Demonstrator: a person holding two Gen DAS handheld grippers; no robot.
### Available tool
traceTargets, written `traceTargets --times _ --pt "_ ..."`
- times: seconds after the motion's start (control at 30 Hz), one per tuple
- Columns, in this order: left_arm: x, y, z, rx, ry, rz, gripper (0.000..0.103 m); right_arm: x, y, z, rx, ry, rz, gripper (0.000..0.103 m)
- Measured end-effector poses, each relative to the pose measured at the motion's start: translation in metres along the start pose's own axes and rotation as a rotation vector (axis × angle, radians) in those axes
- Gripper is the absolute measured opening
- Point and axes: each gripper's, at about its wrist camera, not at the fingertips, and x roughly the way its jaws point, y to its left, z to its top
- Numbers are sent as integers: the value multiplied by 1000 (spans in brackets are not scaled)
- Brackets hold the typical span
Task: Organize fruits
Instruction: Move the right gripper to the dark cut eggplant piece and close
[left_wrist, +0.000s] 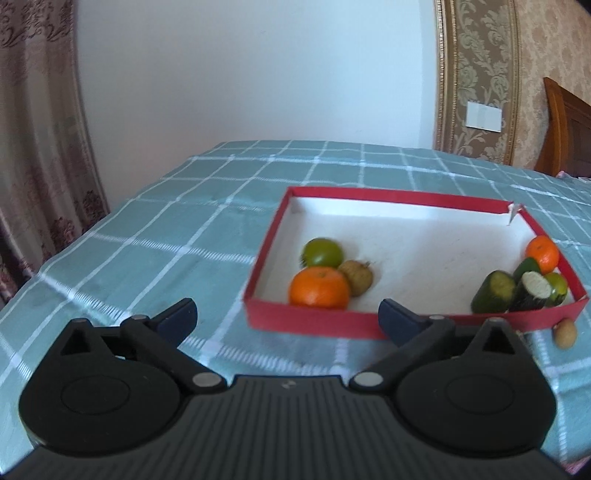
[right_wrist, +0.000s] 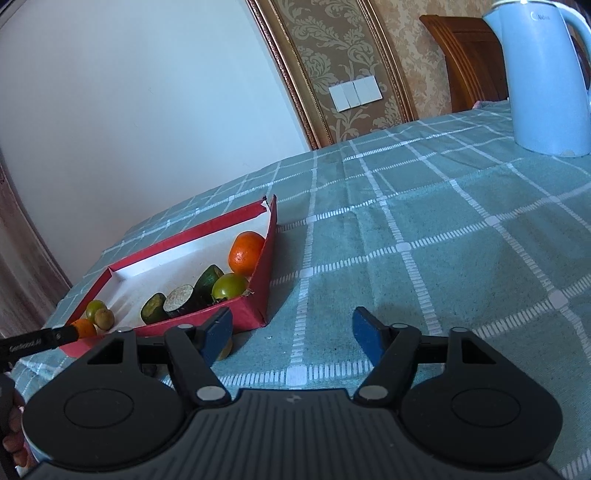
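The left gripper (left_wrist: 288, 314) hangs wide and empty just short of the red box (left_wrist: 317, 323) on the checked worktop (left_wrist: 147, 240). In its left corner lie three fruits: one green fruit (left_wrist: 322, 253), one orange (left_wrist: 319, 288) and one small brown fruit (left_wrist: 356, 277). At its right end sit five: two dark green pieces (left_wrist: 494, 291), a second orange (left_wrist: 542, 253), another green fruit (left_wrist: 557, 288) and a green piece behind them. One loose brown fruit (left_wrist: 565, 333) lies outside, just beside the box's right corner. The right gripper (right_wrist: 291, 332), also wide and empty, has it just left of its left fingertip (right_wrist: 218, 330), so this gripper is probably nearer. A kettle (right_wrist: 546, 74) stands far right.
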Motion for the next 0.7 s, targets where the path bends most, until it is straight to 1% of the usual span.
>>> traceTargets --times 0.23,0.33,0.4,0.53,0.7 --pt "7 11 -13 -9 4 29 103 1 14 1 -81 5 -31 76" --pt "13 14 -16 -13 40 12 103 -2 23 0 -131 2 -42 76" --pt "14 17 -16 -29 41 1 103 -4 29 0 -158 7 -34 76" --pt "20 19 -17 -38 76 -21 103 -9 50 -1 -246 17 -20 76" --pt "20 21 -19 -44 83 -34 103 -9 83 -5 -351 44 53 76"
